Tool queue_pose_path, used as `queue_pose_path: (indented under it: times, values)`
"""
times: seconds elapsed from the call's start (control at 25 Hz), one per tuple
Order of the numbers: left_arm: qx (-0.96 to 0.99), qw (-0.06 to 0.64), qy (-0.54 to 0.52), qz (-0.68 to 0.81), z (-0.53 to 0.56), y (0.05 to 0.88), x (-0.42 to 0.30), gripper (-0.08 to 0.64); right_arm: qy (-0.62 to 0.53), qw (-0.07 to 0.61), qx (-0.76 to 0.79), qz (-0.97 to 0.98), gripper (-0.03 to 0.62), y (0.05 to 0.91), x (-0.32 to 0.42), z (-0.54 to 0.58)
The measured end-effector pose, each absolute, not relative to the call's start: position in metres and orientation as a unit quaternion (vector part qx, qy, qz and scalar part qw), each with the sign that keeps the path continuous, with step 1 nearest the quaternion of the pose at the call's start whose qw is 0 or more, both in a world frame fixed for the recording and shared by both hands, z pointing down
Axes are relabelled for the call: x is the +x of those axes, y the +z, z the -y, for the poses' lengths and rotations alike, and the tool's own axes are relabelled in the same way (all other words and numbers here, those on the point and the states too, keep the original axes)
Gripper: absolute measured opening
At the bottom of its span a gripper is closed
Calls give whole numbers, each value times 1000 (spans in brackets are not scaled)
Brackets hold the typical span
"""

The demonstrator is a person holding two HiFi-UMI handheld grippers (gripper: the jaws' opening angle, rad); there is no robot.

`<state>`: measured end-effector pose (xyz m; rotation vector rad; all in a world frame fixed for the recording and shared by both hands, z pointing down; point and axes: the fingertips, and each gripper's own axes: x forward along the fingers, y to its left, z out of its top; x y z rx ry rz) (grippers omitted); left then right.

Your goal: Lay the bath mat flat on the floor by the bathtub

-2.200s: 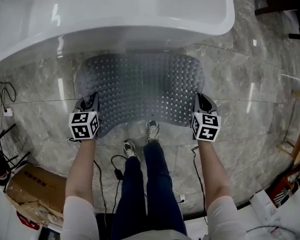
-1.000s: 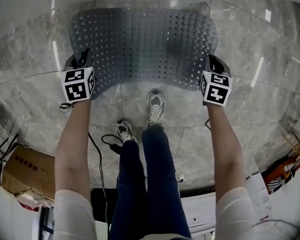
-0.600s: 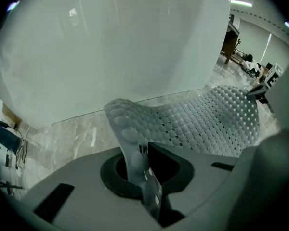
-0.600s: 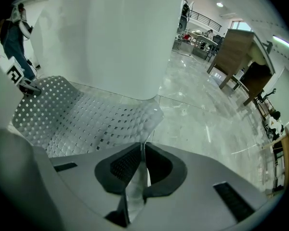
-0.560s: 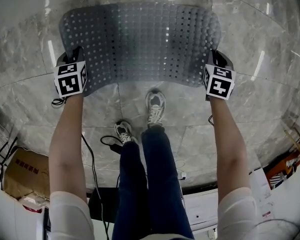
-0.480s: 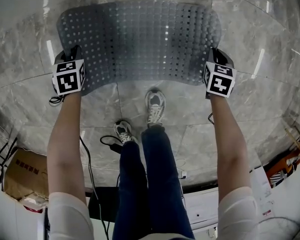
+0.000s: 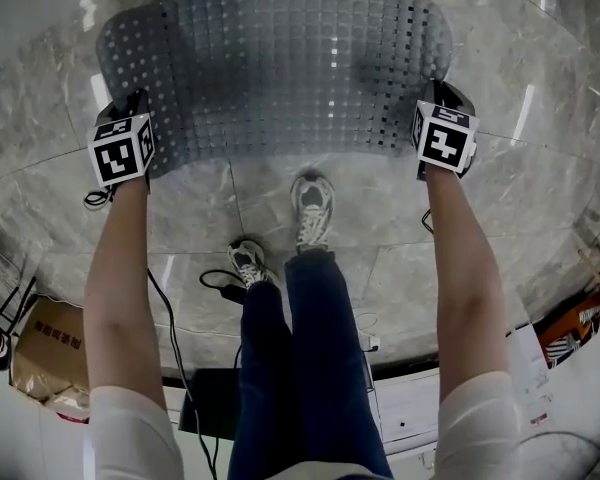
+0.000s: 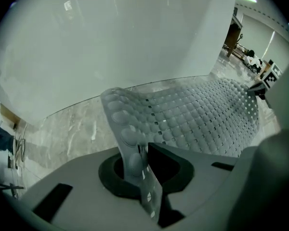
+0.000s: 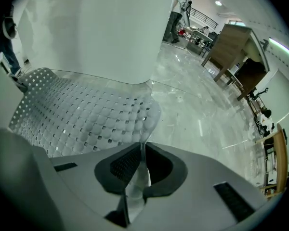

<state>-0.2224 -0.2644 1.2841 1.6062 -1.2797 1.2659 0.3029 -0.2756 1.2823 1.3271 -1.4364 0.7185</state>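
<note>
One bath mat (image 7: 280,68) held up over the marble floor (image 7: 540,198), just beside the white bathtub (image 8: 135,32), with bare floor open past both side edges. Two grippers, left gripper (image 8: 142,167) and right gripper (image 9: 140,170), each clenched on a near corner. Grey, translucent, covered in bumps and small square holes, sagging between the grips.

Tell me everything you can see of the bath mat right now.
The bath mat is a grey, rubbery-looking rounded rectangle, covered in a grid of small bumps with square holes between them. It is not flat. The left gripper and right gripper each pinch one near corner, jaws shut on its edge, so the near side is lifted and the sheet curves down toward the white bathtub. Whether its far edge touches the marble floor I cannot tell.
</note>
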Motion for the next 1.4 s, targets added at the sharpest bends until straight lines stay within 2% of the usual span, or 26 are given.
queue_pose_path:
  times: [0.44, 0.56, 0.68, 0.84, 0.96, 1.12, 1.24, 1.4]
  values:
    - [591, 404, 483, 504, 262, 1304, -243, 48, 319, 527, 535, 578, 48, 1314, 318, 270]
    - [573, 415, 451, 545, 263, 1304, -253, 102, 322, 520, 543, 576, 48, 1319, 320, 273]
    - [560, 420, 426, 573, 261, 1305, -263, 190, 334, 508, 547, 576, 48, 1319, 322, 274]
    - [560, 418, 428, 573, 261, 1307, -265, 199, 347, 498, 559, 565, 57, 1317, 325, 275]
    - [539, 420, 426, 593, 260, 1311, -271, 247, 348, 505, 560, 557, 57, 1318, 326, 275]
    - [524, 417, 419, 613, 260, 1311, -277, 272, 335, 528, 574, 529, 129, 1315, 338, 274]
    - [525, 418, 407, 620, 258, 1309, -279, 281, 343, 523, 594, 507, 152, 1311, 348, 267]
    - [531, 438, 390, 612, 253, 1309, -279, 337, 382, 496, 607, 489, 161, 1311, 351, 253]
